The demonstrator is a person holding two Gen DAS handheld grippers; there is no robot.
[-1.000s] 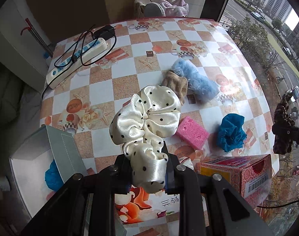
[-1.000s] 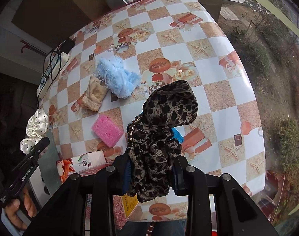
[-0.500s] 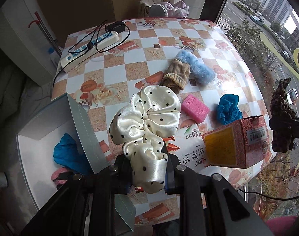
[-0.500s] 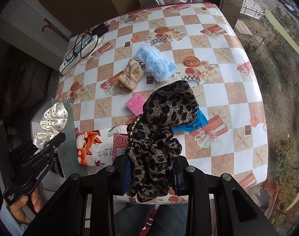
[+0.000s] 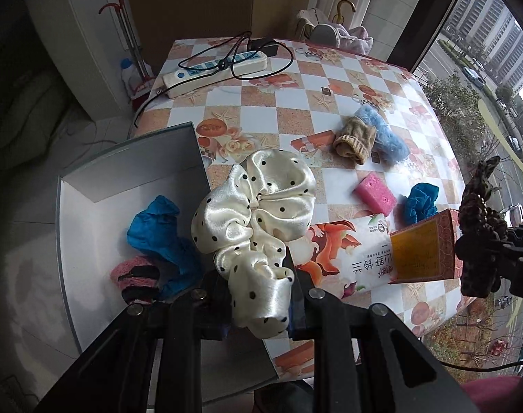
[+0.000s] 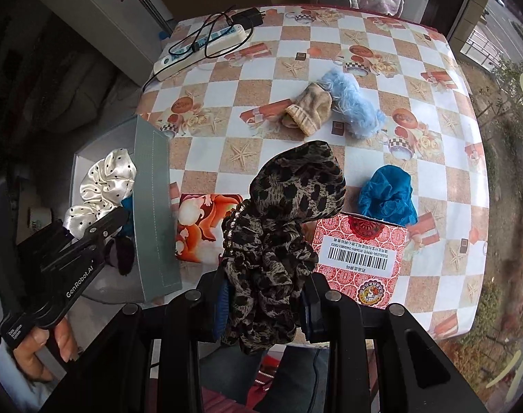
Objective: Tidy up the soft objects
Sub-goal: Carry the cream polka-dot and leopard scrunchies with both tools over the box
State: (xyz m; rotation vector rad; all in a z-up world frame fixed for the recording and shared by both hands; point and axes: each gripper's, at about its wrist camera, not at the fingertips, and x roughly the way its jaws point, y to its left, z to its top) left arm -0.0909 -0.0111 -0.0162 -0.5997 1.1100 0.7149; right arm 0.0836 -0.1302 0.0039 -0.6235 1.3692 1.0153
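My left gripper (image 5: pixel 258 296) is shut on a cream polka-dot scrunchie (image 5: pixel 258 213) and holds it over the right edge of an open white storage box (image 5: pixel 89 241) at the table's left side. The box holds a blue cloth (image 5: pixel 158 234) and a pink-and-black item (image 5: pixel 136 275). My right gripper (image 6: pixel 265 306) is shut on a leopard-print scrunchie (image 6: pixel 282 206), raised above the table's near edge. On the table lie a beige knit piece (image 6: pixel 309 106), a light-blue fluffy piece (image 6: pixel 354 103), a teal cloth (image 6: pixel 387 196) and a pink sponge (image 5: pixel 375 194).
A red carton (image 6: pixel 361 258) and a tissue pack (image 5: pixel 347 258) lie at the near edge of the checkered table (image 6: pixel 330 51). A power strip with cables (image 6: pixel 199 48) lies at the far left. A window runs along the right side.
Both grippers pulled back and rose, so the table looks smaller. My left gripper carried the polka-dot scrunchie leftward to over the white box. The right gripper keeps the leopard scrunchie.
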